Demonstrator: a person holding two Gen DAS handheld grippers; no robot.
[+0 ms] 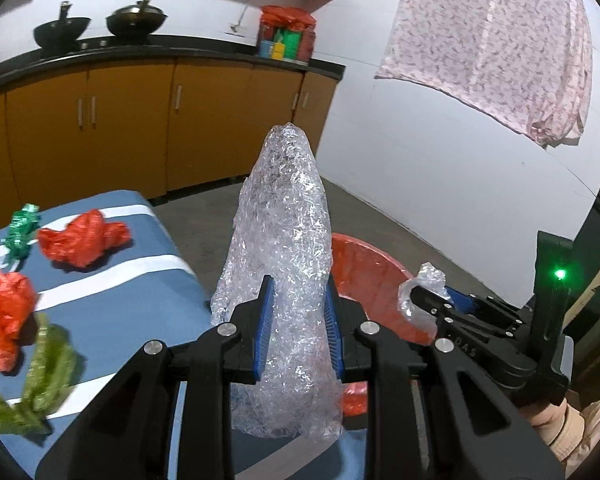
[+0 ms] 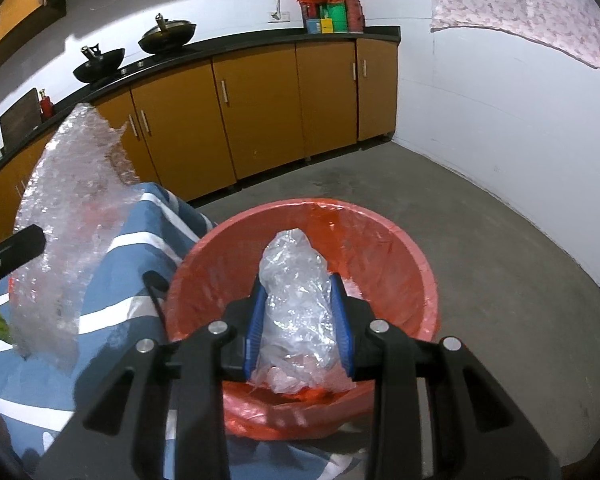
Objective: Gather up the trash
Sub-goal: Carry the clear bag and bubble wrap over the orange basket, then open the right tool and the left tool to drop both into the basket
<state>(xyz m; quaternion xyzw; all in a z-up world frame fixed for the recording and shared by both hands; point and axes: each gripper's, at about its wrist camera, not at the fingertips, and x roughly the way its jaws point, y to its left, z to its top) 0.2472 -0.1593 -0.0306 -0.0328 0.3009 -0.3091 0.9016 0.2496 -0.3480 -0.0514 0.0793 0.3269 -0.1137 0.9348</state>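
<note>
My left gripper (image 1: 298, 300) is shut on a tall piece of crinkled clear plastic (image 1: 284, 240), held upright over the edge of the blue striped table (image 1: 120, 304). That same clear plastic (image 2: 68, 216) shows blurred at the left of the right wrist view. My right gripper (image 2: 300, 292) is shut on a crumpled clear plastic wad (image 2: 296, 300), held over the red bin (image 2: 400, 248) lined with a red bag. In the left wrist view the right gripper (image 1: 416, 296) hangs by the red bin (image 1: 364, 276) with its wad (image 1: 420, 292).
On the table lie two red plastic scraps (image 1: 84, 242) (image 1: 4, 320), a green foil wrapper (image 1: 22, 230) and green plastic (image 1: 40, 376). Orange cabinets (image 2: 260, 112) with woks on a black counter stand behind. Bare grey floor (image 2: 480, 248) lies right of the bin.
</note>
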